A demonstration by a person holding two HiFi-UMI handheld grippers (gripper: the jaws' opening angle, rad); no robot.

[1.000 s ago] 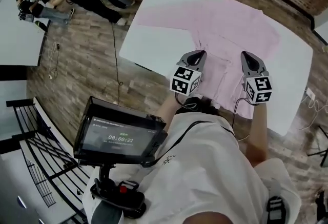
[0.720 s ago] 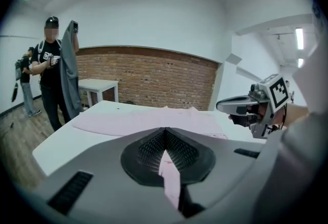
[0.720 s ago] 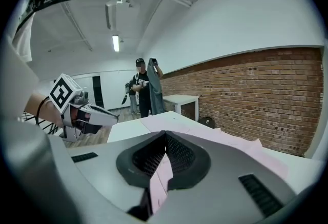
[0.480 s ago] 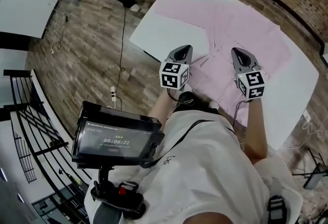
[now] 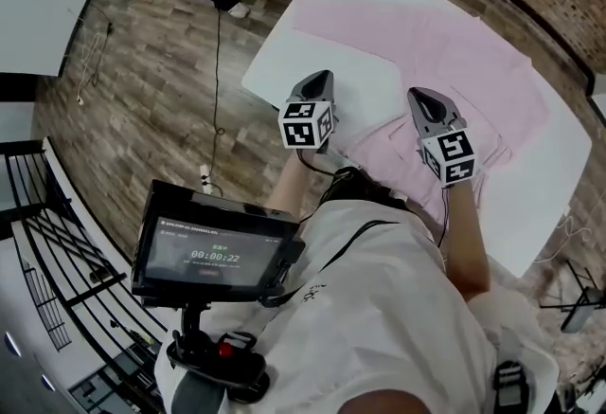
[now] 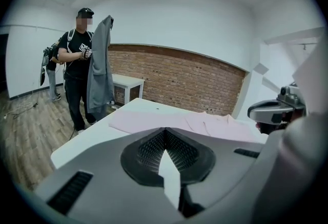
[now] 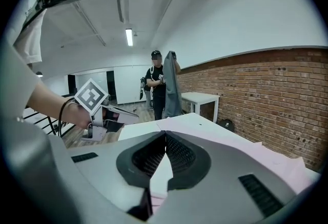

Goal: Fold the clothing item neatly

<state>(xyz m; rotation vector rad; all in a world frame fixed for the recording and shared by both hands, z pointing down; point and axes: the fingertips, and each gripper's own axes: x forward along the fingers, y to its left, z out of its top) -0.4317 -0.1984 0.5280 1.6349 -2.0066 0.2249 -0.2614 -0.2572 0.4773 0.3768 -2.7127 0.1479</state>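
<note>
Both pairs of jaws are clenched. In the left gripper (image 6: 165, 141) a pale strip shows just under the pressed pads. The right gripper (image 7: 165, 140) shows the same, with pink at its foot. I judge that each nips the shirt's near edge, though the pinch itself is too thin to see plainly. Both grippers sit at the near edge of the worktop (image 5: 294, 62), side by side and apart. The shirt (image 5: 454, 52) lies on the worktop. Its far part is flat, with one sleeve stretched toward the worktop's far left side, and its near part is rumpled up toward the grippers. No finished fold shows. By my reading the first fold is only starting: the near part must be carried over, then the sleeves.
</note>
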